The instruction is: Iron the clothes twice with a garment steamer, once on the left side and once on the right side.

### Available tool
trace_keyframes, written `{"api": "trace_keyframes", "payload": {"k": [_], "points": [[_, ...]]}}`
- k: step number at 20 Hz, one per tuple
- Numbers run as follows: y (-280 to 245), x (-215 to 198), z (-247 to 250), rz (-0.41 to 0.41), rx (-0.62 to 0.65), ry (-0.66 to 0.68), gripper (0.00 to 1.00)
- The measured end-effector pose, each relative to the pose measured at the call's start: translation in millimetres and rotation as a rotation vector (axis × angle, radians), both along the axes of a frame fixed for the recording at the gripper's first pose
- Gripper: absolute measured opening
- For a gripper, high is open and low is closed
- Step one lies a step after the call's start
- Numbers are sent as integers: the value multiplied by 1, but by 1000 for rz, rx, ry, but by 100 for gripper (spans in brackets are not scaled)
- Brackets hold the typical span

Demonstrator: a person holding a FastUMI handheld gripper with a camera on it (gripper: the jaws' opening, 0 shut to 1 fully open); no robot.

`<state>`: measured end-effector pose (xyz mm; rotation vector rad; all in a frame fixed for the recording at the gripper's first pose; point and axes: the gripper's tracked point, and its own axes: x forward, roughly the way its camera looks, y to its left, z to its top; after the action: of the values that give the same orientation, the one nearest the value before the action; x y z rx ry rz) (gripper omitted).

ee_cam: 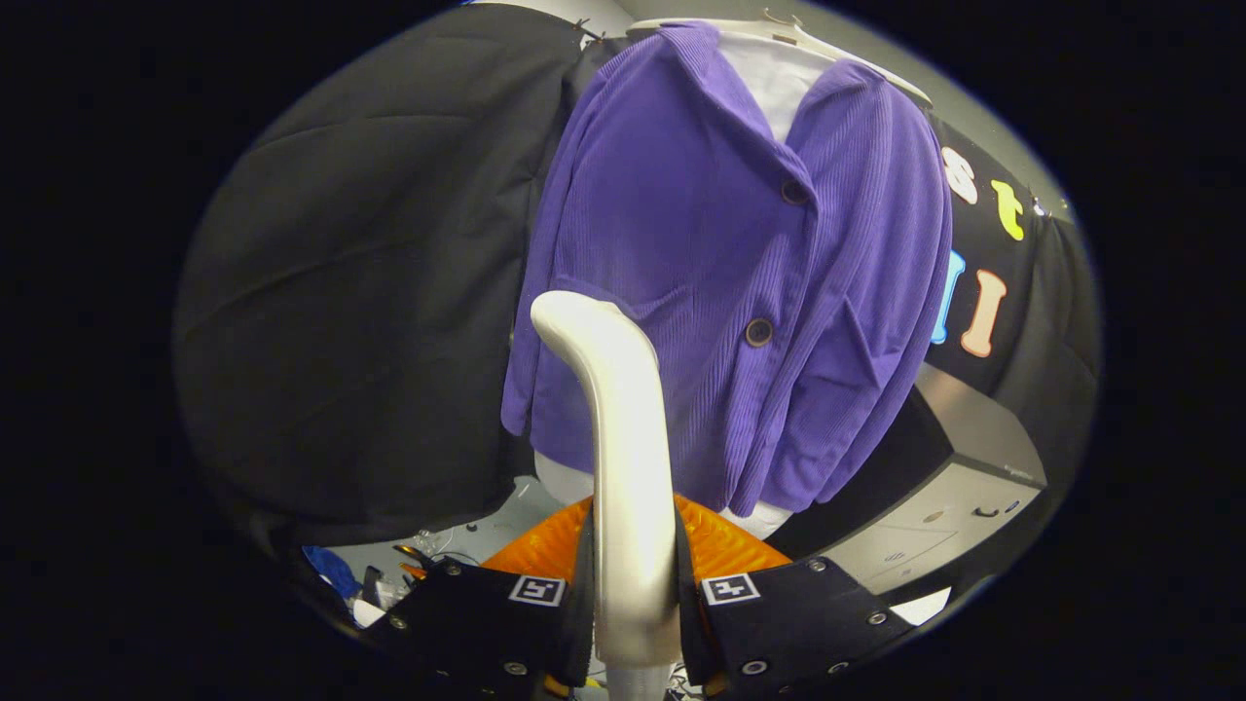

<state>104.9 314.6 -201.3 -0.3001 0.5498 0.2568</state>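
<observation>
gripper view rides on the tool [633, 584], looking forward and slightly upward, close to the hanging purple jacket [720, 263].

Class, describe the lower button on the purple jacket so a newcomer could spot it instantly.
Find the purple jacket hanging against the black cloth wall. The lower button sits mid-front, beyond the steamer gripped between the fingers; it is dark, round, below the other button.

A white hanger [881, 78] carries the purple jacket [701, 253]; the tongs [633, 534] clamp the steamer [623, 409].

Purple ribbed jacket [740, 282] hanging buttoned, cream steamer [623, 467] upright, apparently touching it
</observation>
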Motion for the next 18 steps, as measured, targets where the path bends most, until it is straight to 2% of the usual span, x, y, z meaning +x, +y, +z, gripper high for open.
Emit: {"api": "trace_keyframes", "payload": {"k": [6,10,13,15,18], "points": [[-19,-22,-59,-10,-14,138,37],[-47,-53,-81,-42,22,258,37],[-88,-70,-70,-93,71,285,37],[-121,-85,-55,-155,129,310,37],[-173,-86,-13,-218,209,253,37]]}}
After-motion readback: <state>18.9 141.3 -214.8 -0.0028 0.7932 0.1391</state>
